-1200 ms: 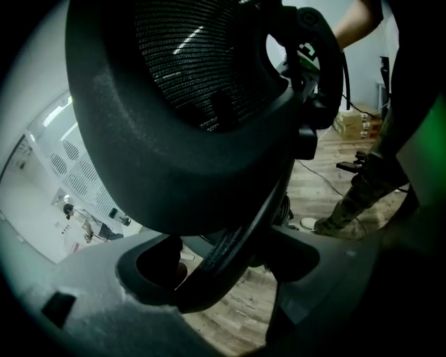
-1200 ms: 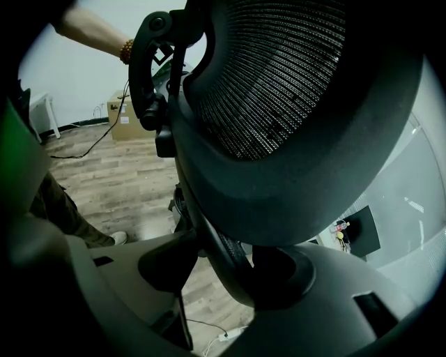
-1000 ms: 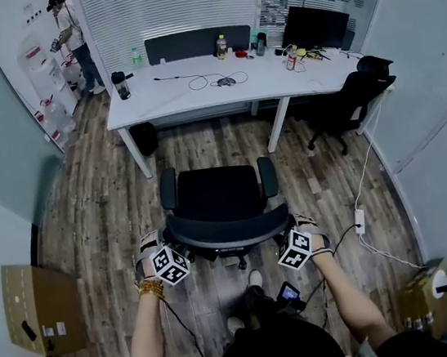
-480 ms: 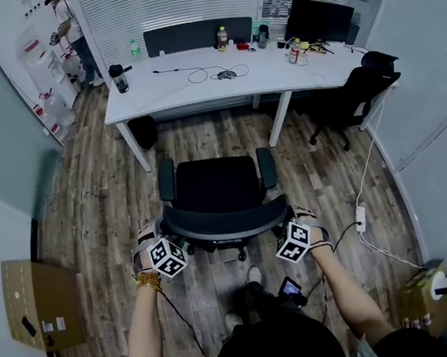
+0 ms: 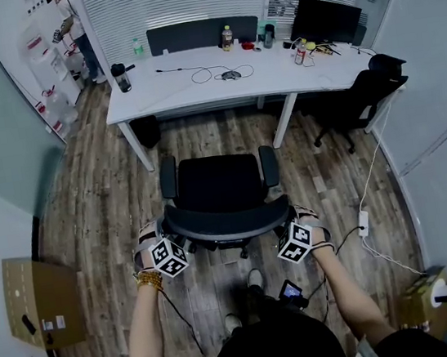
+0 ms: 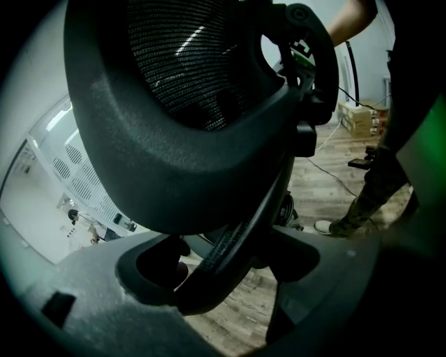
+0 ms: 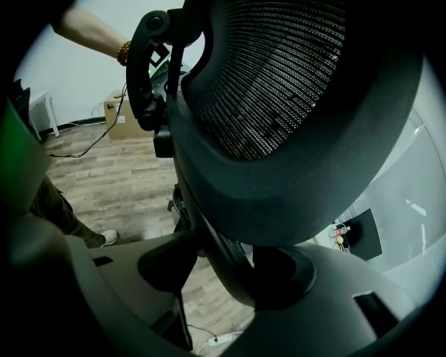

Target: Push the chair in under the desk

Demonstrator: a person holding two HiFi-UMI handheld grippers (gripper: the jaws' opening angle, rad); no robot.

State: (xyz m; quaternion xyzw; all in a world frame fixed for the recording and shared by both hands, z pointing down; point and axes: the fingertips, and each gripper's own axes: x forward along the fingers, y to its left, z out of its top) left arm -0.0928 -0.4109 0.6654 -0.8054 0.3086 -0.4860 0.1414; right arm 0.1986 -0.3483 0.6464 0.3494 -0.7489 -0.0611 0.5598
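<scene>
Chair: the black office chair [image 5: 218,184] stands in the middle of the head view on open floor. Its seat faces the desk and its backrest is toward the bottom of the frame. It is not under the desk; a strip of bare planks lies between them.
Backrest: a dark mesh panel in a thick curved rim fills both gripper views.
Left gripper: the left gripper [image 5: 158,242] is at the backrest's left end, its jaws closed on the rim.
Right gripper: the right gripper [image 5: 295,226] is at the backrest's right end, its jaws likewise clamped on the rim.
Desk: the long white desk [image 5: 187,94] spans the upper middle of the frame on white legs.
Desk top: a looped cable [image 5: 207,74], several bottles and cans, a dark flask [image 5: 119,77] at the left end, and a monitor [image 5: 326,20] at the upper right.
Under the desk: a dark bin [image 5: 145,133] beside the left leg.
Floor: wood-grain planks [image 5: 104,207] in mixed browns, with a power strip [image 5: 363,219] and its cord at the right.
Room: a second black chair [image 5: 358,95] at the desk's right end, slatted blinds [image 5: 166,4] behind the desk, pale partition walls on both sides, a cardboard box [image 5: 39,305] at the lower left, and a person [image 5: 74,25] at the upper left.
</scene>
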